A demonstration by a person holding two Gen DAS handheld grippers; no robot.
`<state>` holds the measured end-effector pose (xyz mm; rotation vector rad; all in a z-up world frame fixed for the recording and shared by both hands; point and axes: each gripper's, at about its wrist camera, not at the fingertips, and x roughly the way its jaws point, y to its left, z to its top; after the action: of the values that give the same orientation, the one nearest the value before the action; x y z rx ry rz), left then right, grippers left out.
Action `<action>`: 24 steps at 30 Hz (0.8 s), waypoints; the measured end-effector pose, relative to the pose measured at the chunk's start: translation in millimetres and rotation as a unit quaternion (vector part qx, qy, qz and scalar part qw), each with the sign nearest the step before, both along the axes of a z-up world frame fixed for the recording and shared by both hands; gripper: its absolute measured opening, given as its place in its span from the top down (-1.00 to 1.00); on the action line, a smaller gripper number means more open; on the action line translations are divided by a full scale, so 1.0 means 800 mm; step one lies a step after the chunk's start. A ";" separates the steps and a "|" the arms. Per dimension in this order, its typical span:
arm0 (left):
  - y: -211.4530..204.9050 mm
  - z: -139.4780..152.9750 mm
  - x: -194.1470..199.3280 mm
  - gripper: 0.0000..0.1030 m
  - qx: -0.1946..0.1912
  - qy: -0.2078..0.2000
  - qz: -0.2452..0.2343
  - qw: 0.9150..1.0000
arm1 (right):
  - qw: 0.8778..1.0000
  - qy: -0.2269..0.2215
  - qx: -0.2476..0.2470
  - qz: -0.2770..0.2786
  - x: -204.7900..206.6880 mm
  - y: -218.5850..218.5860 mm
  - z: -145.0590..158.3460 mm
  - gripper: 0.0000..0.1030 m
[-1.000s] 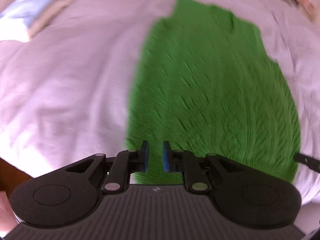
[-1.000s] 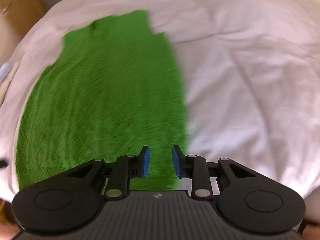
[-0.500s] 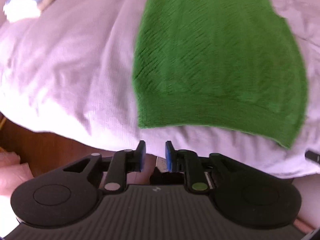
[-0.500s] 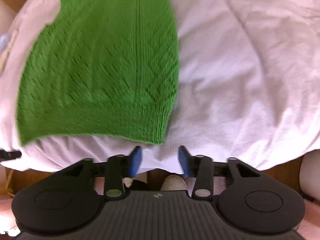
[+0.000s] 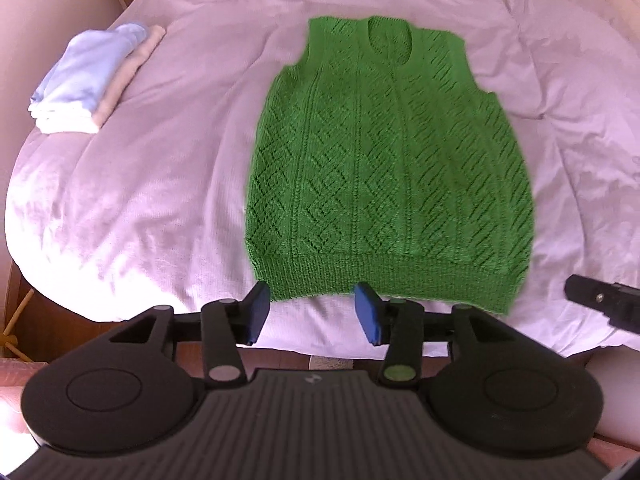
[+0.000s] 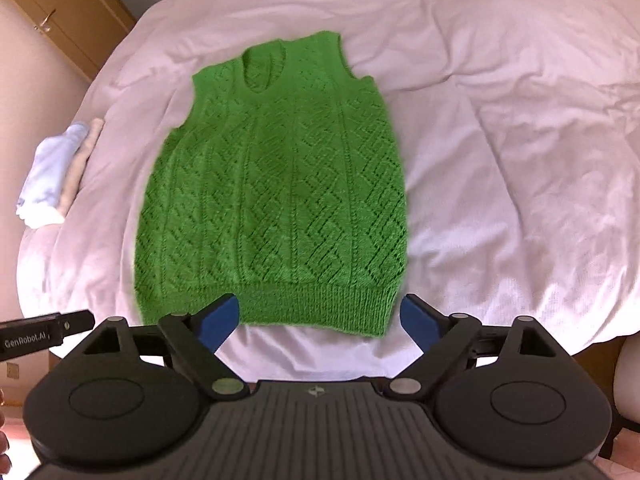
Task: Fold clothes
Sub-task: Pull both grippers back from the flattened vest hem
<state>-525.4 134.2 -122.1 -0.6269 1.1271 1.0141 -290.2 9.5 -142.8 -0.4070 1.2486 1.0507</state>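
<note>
A green knitted sleeveless vest (image 5: pixel 392 168) (image 6: pixel 276 196) lies flat on the white bed, neck away from me and ribbed hem toward me. My left gripper (image 5: pixel 314 314) is open, its blue pads just short of the hem's left part, holding nothing. My right gripper (image 6: pixel 320 318) is open wider, hanging over the bed's near edge in front of the hem, also empty. The tip of the right gripper shows at the right edge of the left wrist view, and the left one's tip at the left edge of the right wrist view.
A small stack of folded clothes (image 5: pixel 92 80) (image 6: pixel 56 176), pale blue on top, sits at the bed's left side. The white duvet (image 5: pixel 140 184) (image 6: pixel 520 160) is wrinkled around the vest. A wooden bed frame (image 5: pixel 56 320) lies below the near edge; a wooden door (image 6: pixel 60 12) stands far left.
Both grippers pulled back from over the vest to beyond its hem and the bed's near edge. Both opened wider, the right one most.
</note>
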 end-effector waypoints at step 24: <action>-0.058 0.039 -0.004 -0.22 0.034 -0.006 -0.016 0.999 | 0.998 -0.044 0.008 0.044 -0.034 -0.039 0.055 -0.90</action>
<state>-529.0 87.7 -90.7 -0.5585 1.0837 1.0151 -317.0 -21.6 -99.0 -0.4955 1.1514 1.1055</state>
